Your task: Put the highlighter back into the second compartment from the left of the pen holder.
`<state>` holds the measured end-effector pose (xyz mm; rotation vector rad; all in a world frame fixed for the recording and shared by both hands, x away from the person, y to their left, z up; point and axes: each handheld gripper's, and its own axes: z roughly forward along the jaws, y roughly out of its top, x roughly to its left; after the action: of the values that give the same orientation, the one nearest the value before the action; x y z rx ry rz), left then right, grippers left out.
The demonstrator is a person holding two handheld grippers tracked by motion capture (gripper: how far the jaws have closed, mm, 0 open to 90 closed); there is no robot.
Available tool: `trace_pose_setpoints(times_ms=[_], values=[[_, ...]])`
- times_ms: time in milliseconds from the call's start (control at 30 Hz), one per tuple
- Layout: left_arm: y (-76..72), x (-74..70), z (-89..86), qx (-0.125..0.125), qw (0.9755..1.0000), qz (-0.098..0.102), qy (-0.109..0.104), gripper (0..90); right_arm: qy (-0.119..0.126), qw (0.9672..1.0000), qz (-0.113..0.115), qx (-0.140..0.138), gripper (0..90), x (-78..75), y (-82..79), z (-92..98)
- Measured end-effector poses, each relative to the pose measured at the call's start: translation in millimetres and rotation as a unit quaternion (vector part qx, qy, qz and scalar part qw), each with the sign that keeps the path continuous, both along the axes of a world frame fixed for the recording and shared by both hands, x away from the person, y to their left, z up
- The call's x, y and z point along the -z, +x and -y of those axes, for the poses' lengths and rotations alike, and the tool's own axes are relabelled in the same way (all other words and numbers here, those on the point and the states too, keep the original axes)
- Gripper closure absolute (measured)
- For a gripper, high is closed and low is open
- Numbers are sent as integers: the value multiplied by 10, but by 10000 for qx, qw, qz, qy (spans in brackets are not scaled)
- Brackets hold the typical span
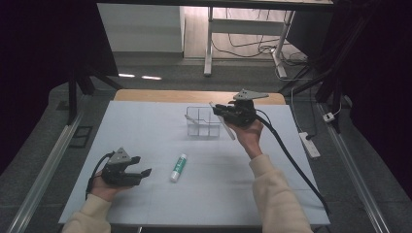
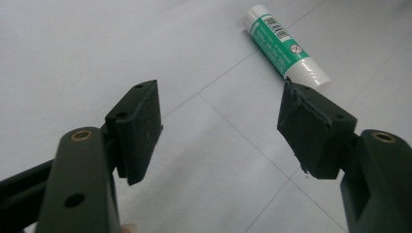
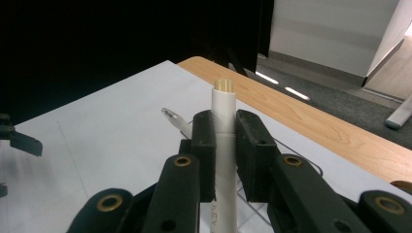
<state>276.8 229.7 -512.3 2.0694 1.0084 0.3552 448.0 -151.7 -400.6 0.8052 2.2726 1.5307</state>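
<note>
My right gripper (image 1: 219, 111) is held above the table's far middle, shut on a white pen-like stick (image 1: 230, 132). In the right gripper view, the stick (image 3: 224, 97) rises between the pads with its pale tip upward. Just left of and below that gripper stands a clear plastic divided box (image 1: 197, 109), whose rim (image 3: 168, 113) shows beside the jaws. My left gripper (image 1: 140, 165) rests low at the front left, open with nothing between its pads (image 2: 138, 128). A green and white tube (image 1: 178, 168) lies flat to its right, and the tube (image 2: 284, 46) is just beyond the right jaw.
A white mat (image 1: 145, 131) covers the wooden table (image 1: 160, 95). The right gripper's black cable (image 1: 291, 160) trails over the mat's right side. A power strip (image 1: 310, 144) lies on the floor at the right, and desk legs stand beyond the table.
</note>
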Motion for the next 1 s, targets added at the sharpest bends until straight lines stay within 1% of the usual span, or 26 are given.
trace_pose_setpoints(times_ms=[33, 200, 367, 433, 533, 567, 767, 1000], values=[[0, 0, -1, 0, 10000, 1, 0, 327, -23, 10000, 6, 13, 777, -4, 9, -4], [-4, -2, 1, 0, 10000, 5, 6, 327, 88, 9999, 47, 42, 777, -37, 73, -46], [4, 0, -7, 4, 10000, 2, -9, 327, 26, 10000, 86, 8, 777, -64, 98, -108], [5, 0, -9, 1, 10000, 2, -11, 327, 65, 9999, 85, -15, 777, -74, 113, -130], [0, -3, -11, -4, 10000, 12, -14, 327, 19, 9999, 107, -8, 777, -88, 130, -158], [-1, -4, -11, -3, 10000, 13, -13, 327, 48, 9999, 103, -8, 777, -87, 136, -162], [0, -3, -9, 11, 10000, 12, -4, 326, 15, 9999, 100, 3, 777, -75, 149, -180], [1, -6, -14, -5, 10000, 18, -15, 327, 78, 9999, 109, 5, 776, -72, 186, -212]])
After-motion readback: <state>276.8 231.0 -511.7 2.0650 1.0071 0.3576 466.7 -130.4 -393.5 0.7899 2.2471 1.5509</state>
